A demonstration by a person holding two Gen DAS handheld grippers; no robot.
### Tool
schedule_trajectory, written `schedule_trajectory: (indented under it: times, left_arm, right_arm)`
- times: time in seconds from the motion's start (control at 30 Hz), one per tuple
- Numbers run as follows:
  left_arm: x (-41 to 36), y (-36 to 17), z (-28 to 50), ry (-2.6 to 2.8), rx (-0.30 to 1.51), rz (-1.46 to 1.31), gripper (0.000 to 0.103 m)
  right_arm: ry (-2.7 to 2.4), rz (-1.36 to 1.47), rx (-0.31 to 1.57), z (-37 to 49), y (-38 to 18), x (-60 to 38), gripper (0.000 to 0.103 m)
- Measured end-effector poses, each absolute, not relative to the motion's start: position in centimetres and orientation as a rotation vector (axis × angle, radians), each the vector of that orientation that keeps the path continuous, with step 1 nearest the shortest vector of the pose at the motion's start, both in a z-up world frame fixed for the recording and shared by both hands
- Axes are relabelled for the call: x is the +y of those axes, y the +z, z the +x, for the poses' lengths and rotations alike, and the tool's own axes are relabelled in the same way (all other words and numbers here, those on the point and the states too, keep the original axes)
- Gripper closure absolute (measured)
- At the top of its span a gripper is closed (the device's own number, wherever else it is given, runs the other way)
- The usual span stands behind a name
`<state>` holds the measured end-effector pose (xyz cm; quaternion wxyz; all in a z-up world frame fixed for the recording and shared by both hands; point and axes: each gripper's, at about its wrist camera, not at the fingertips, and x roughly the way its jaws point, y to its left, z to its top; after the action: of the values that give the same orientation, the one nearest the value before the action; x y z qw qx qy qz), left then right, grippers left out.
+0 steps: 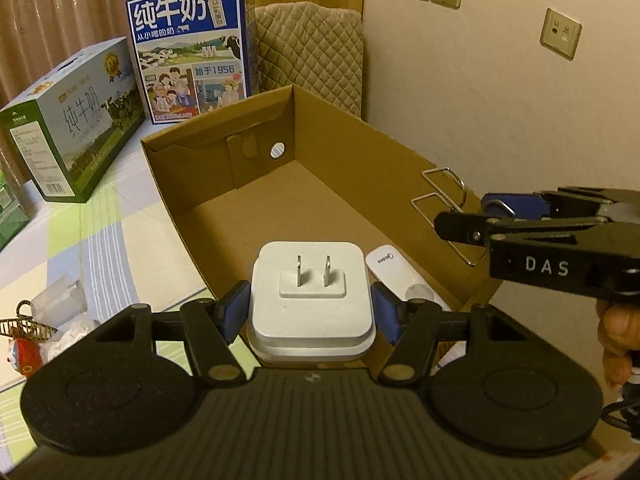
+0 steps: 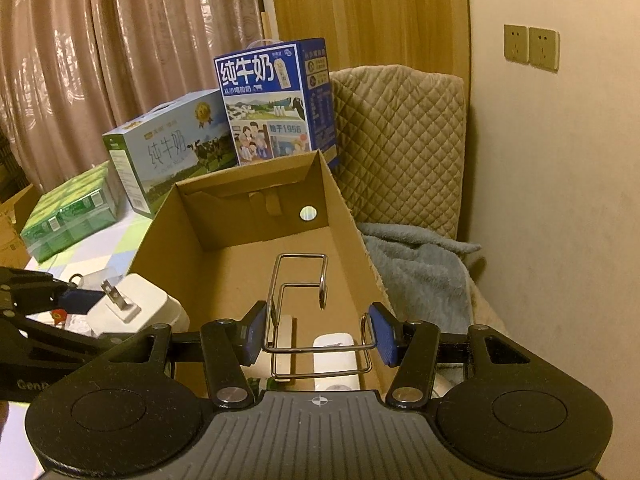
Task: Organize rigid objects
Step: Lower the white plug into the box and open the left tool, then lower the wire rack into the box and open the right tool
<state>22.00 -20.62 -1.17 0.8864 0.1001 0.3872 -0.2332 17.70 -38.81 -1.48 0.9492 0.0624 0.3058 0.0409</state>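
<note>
Over the near edge of the cardboard box [image 1: 360,148], the left gripper [image 1: 310,308] is clamped on the white plug adapter [image 1: 312,304], prongs facing forward. Beside it, the right gripper [image 2: 320,340] grasps the wire rack [image 2: 300,300] above a white remote [image 2: 334,356] lying inside the box.
</note>
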Motion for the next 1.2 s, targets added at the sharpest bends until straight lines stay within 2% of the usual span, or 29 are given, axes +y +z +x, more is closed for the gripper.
schedule_trajectory:
  times: [0.27, 1.2]
  left_arm:
    - [-20.7, -1.9, 22.0, -0.487, 0.827, 0.205, 0.043]
    - [-16.5, 0.7, 21.1, -0.394, 0.755, 0.124, 0.044]
  right_arm:
    - [0.081, 0.130, 0.621, 17.5, -1.5, -38.9, 0.052]
    - [0.084, 0.130, 0.627, 17.5, -1.5, -38.3, 0.052]
